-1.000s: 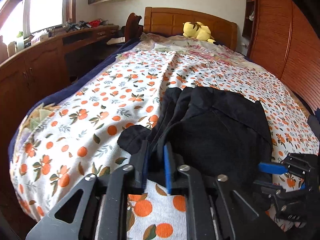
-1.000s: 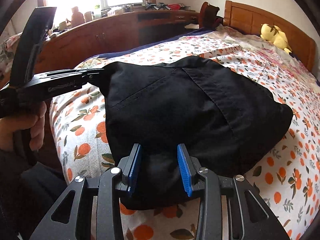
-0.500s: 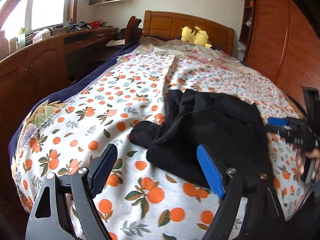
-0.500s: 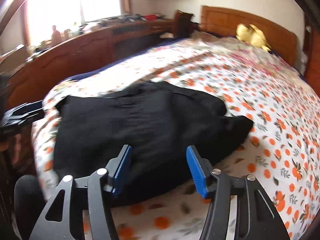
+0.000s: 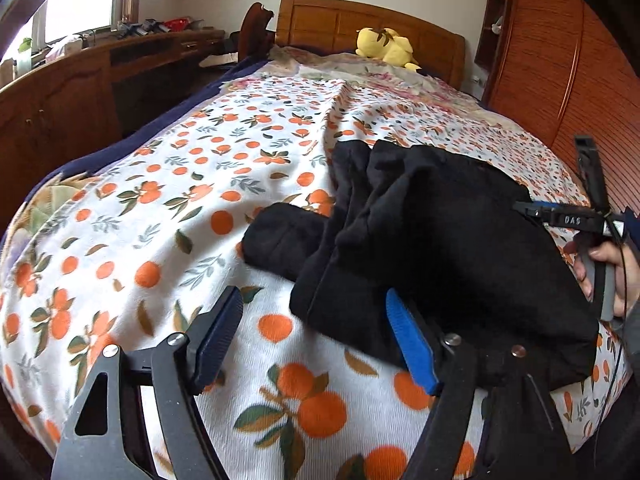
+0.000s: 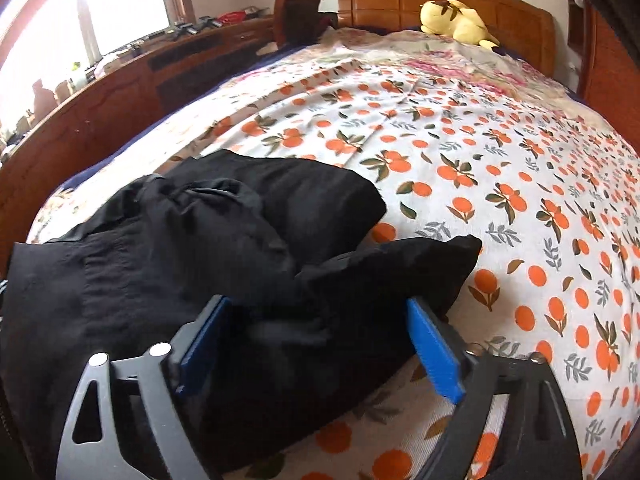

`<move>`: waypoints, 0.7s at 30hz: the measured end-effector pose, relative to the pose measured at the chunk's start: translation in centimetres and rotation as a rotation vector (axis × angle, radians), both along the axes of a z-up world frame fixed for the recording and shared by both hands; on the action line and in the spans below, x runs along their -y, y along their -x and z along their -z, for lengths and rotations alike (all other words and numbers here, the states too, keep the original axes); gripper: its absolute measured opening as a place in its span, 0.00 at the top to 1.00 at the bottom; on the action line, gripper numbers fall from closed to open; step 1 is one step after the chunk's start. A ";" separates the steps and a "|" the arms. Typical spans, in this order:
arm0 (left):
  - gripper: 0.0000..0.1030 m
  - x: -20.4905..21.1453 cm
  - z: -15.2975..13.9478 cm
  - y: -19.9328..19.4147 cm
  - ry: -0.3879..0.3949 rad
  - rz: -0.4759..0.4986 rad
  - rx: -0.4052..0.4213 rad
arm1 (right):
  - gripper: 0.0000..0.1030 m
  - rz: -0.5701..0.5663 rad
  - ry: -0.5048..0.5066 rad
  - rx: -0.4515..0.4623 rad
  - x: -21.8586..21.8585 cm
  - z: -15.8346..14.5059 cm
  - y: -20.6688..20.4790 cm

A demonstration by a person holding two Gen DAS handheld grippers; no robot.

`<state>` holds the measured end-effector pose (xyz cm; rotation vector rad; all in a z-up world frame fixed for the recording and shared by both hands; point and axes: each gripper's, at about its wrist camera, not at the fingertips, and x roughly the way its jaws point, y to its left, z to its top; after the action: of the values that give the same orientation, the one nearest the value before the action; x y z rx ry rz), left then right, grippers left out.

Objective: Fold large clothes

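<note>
A black garment (image 5: 440,248) lies folded in a loose heap near the foot of the bed, on the orange-print bedspread (image 5: 180,200). In the right wrist view the garment (image 6: 200,264) fills the lower left. My left gripper (image 5: 316,336) is open and empty, its jaws wide apart just in front of the garment's near edge. My right gripper (image 6: 316,348) is open and empty, held low over the garment's near fold. The right gripper also shows in the left wrist view (image 5: 560,216), held by a hand at the garment's right side.
A yellow plush toy (image 5: 386,46) lies by the wooden headboard (image 5: 372,28). A long wooden desk and cabinets (image 5: 80,92) run along the left of the bed. A wooden wardrobe (image 5: 560,72) stands on the right.
Both grippers have opened and let go of the garment. They have pulled back from it. The garment now lies on the bed, slumped into a looser heap.
</note>
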<state>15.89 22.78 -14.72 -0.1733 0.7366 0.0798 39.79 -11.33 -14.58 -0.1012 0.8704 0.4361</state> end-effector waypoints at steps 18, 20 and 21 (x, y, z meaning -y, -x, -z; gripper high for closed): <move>0.50 0.6 0.5 -1.0 0.034 0.054 -0.011 | 0.08 0.007 -0.091 -0.126 -0.1 1.2 -2.9; 0.51 0.6 0.5 -0.9 0.042 0.053 -0.010 | 0.12 -0.001 -0.104 -0.126 0.1 1.2 -2.8; 0.51 0.5 0.6 -0.9 0.051 0.053 -0.009 | 0.15 -0.004 -0.110 -0.129 0.2 1.2 -2.8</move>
<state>16.80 22.32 -15.34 -0.2020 0.7526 0.0111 42.59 -11.49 -15.73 0.0267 0.9707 0.4976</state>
